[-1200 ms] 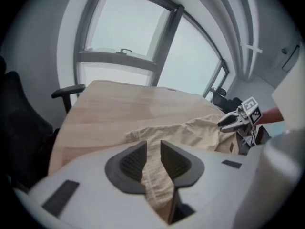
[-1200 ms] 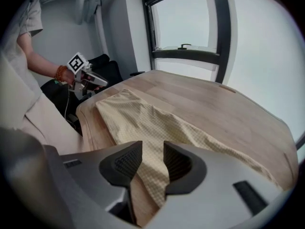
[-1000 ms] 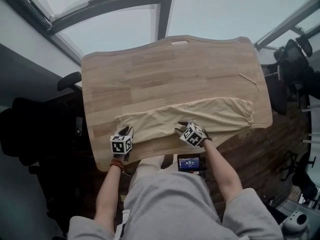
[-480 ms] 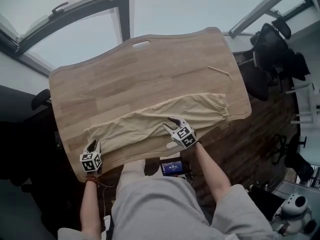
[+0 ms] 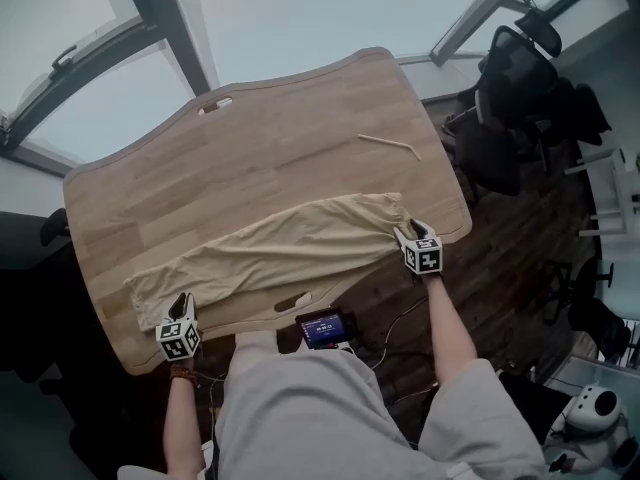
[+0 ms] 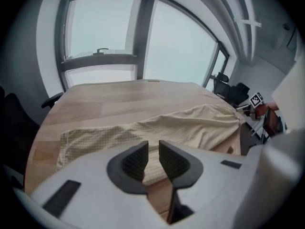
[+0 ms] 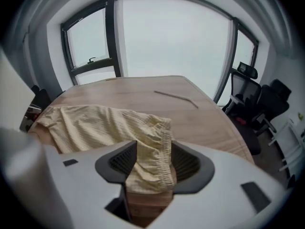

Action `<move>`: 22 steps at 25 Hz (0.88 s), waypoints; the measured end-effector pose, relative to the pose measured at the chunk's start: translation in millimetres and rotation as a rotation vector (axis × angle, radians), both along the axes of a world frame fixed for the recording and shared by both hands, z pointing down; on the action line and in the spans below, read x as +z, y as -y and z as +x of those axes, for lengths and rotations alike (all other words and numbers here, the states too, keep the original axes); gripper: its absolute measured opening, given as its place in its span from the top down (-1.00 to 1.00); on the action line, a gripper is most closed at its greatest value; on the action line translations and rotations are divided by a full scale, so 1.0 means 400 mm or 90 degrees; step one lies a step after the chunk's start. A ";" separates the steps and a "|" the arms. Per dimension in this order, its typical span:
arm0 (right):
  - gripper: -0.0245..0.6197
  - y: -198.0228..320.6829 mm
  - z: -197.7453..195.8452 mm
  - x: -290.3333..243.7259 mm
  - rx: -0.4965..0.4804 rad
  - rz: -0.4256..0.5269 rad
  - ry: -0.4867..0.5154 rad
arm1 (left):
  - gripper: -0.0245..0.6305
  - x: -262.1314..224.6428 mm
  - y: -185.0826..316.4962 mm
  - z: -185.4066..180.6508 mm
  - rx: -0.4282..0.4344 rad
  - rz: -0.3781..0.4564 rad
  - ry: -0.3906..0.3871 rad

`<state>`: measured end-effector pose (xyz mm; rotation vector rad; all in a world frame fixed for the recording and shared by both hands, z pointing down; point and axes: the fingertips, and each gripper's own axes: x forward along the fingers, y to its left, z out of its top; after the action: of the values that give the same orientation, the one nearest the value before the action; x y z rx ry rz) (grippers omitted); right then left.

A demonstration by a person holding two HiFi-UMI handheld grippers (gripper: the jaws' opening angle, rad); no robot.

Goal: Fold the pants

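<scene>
Pale yellow pants [image 5: 280,253] lie stretched along near edge of wooden table [image 5: 260,138]. Right gripper [image 7: 152,163] pinches their elastic hem at right end. Left gripper [image 6: 152,159] jaws narrowly parted, holding nothing, at pants' left end.

Beige pants [image 5: 290,253] (stretched flat) span the table [image 5: 250,158].

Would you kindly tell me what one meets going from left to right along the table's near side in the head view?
left gripper → small device with a lit screen → right gripper, fingers closed on the pants → black office chair
</scene>
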<state>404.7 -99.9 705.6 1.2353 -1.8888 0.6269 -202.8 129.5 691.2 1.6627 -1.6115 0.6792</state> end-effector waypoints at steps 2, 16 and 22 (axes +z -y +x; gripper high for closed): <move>0.26 0.010 0.051 0.017 -0.011 -0.012 0.011 | 0.70 0.005 0.010 0.041 -0.040 0.000 -0.001; 0.27 -0.069 -0.225 -0.040 -0.088 0.000 0.005 | 0.22 0.094 -0.291 -0.444 -0.372 -0.043 -0.029; 0.27 -0.143 -0.479 -0.063 -0.171 -0.006 -0.017 | 0.08 0.198 -0.342 -0.526 -0.383 -0.061 -0.107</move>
<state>213.2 -42.5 680.2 0.9568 -1.9818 0.4715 -413.1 266.3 770.3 1.0466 -1.7944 0.2924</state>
